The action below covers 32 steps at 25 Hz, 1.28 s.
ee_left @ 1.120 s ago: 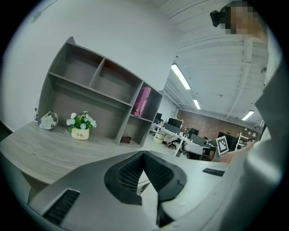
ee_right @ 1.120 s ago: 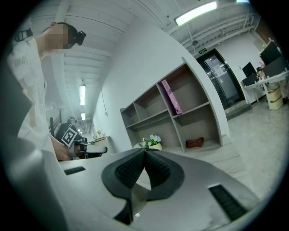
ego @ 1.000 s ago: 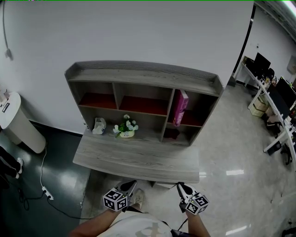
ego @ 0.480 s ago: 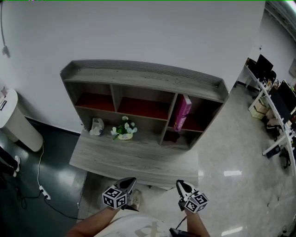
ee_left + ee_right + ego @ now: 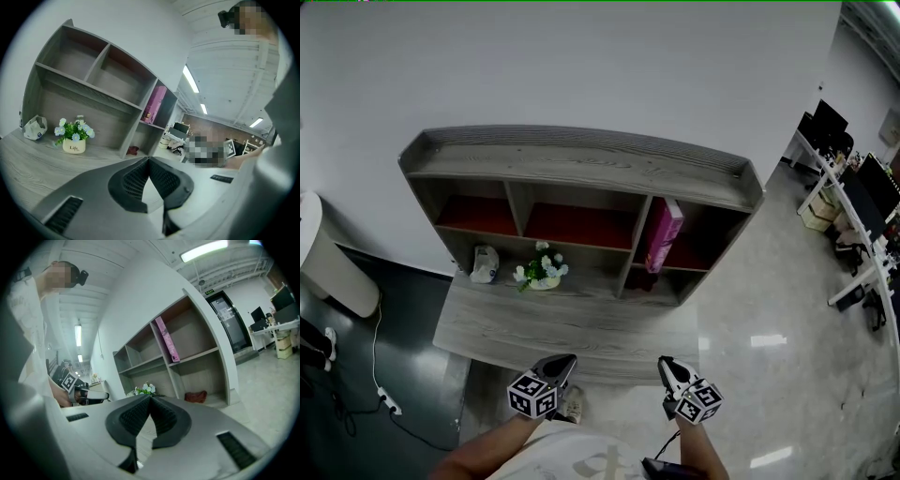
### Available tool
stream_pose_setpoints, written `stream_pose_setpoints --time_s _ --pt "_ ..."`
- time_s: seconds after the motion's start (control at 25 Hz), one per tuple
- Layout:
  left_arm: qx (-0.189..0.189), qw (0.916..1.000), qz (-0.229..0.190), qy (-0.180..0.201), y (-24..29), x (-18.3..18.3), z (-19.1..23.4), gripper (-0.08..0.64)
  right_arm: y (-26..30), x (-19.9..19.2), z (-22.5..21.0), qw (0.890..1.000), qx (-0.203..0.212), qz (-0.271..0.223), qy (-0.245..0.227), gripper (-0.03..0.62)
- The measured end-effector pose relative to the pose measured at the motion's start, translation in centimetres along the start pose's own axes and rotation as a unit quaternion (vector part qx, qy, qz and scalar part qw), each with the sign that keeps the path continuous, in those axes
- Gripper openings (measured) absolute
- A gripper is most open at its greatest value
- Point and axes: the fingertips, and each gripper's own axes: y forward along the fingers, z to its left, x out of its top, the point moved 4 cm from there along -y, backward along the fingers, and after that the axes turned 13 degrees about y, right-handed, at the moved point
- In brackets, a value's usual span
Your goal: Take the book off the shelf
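Note:
A pink book [image 5: 664,234] leans upright in the upper right compartment of the grey wooden shelf unit [image 5: 581,161]. It shows too in the left gripper view as the book [image 5: 154,104] and in the right gripper view as the book [image 5: 167,339]. My left gripper [image 5: 562,364] and right gripper [image 5: 667,367] hover side by side in front of the desk's near edge, well short of the shelf. Both are shut with nothing between the pads: left gripper [image 5: 148,161], right gripper [image 5: 150,399].
A small pot of flowers [image 5: 539,272] and a white packet [image 5: 484,263] stand on the desk [image 5: 562,328] under the shelf. A dark red object [image 5: 195,396] lies in the lower right compartment. A white bin [image 5: 328,262] stands at left; office desks [image 5: 853,216] stand at right.
The view has drifted, so the shelf and desk sit slightly further left and nearer in the frame. Both grippers stay shut and keep their place at the bottom.

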Motion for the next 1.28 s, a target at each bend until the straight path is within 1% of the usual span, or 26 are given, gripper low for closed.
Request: stream_pose_setpoints --time_s 0.24,0.48,0.68,1.0,1.16,1.28 --pt "-0.017 0.9999 -0.003 0.000 2.0 0.9 1.5 0.002 1.6 1.9 -1.4 1.000 -0.017 0.003 -0.012 0.005" --pt "-0.025 0.9996 -0.010 0.000 3.2 1.8 3.9 0.002 4.2 4.4 -2.3 0.999 -0.034 0.000 -0.029 0.005" --pt "-0.031 0.9993 -0.019 0.005 4.1 2.7 6.2 0.002 6.7 7.0 -3.1 0.998 -0.055 -0.015 -0.035 0.005" --pt "-0.034 0.9986 -0.038 0.013 5.1 4.8 9.9 0.002 10.5 10.9 -2.7 0.996 -0.066 -0.031 -0.060 0.005" --pt "-0.033 0.9984 -0.043 0.014 5.5 5.2 11.3 0.002 11.8 12.7 -3.1 0.994 -0.082 -0.036 -0.067 0.005" --pt "-0.034 0.9984 -0.044 0.012 5.8 5.1 12.0 0.002 12.6 14.5 -3.2 0.992 -0.087 -0.051 -0.073 0.005"
